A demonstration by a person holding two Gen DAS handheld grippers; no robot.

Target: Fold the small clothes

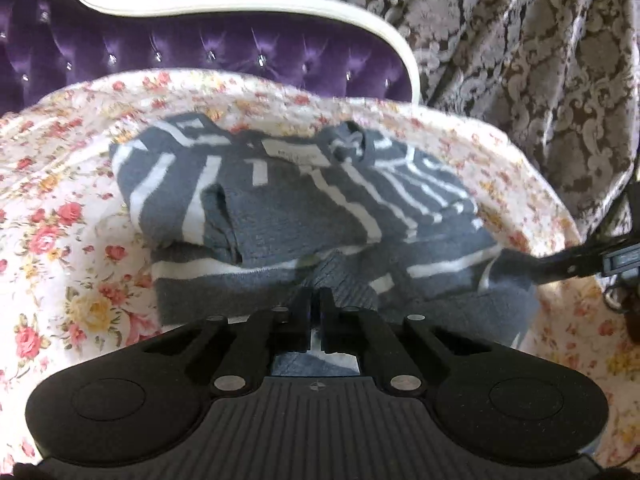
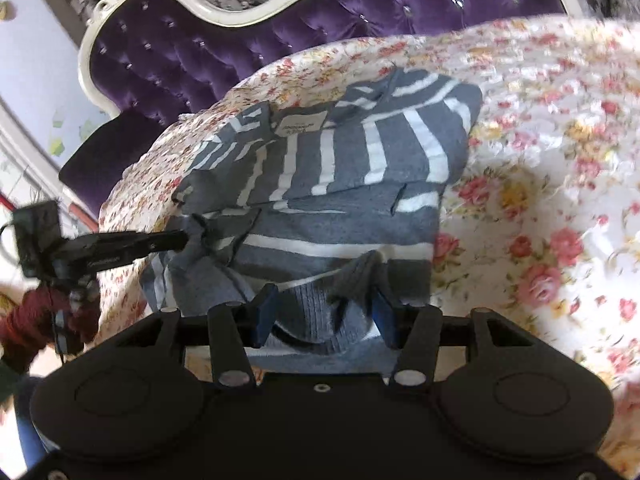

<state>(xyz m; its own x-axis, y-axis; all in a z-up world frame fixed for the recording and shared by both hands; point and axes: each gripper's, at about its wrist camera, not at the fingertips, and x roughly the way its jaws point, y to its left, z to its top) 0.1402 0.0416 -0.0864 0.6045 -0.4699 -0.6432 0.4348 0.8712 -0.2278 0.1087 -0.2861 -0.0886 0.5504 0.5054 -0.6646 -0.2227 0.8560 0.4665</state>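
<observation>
Left wrist view: the left gripper (image 1: 319, 300) has its jaws pressed almost together at the near hem of the grey striped sweater (image 1: 280, 208), seemingly pinching the ribbed edge, though the fabric between them is hard to make out. The sweater lies partly folded on the floral bedspread (image 1: 60, 220), in front of the purple tufted headboard (image 1: 160, 52). At the right, the right gripper (image 1: 520, 268) reaches into the sweater's near right corner.

Right wrist view: the right gripper (image 2: 324, 312) stands with its blue-padded jaws apart, a hump of ribbed hem lying between them, ungripped. The left gripper (image 2: 184, 240) bites a bunched corner of the sweater (image 2: 352, 184) at the left.

Risk, as I judge it: with only one side held, pulling could drag the garment askew and undo the upper fold; the loose hem may also slip out before the right jaws close.
</observation>
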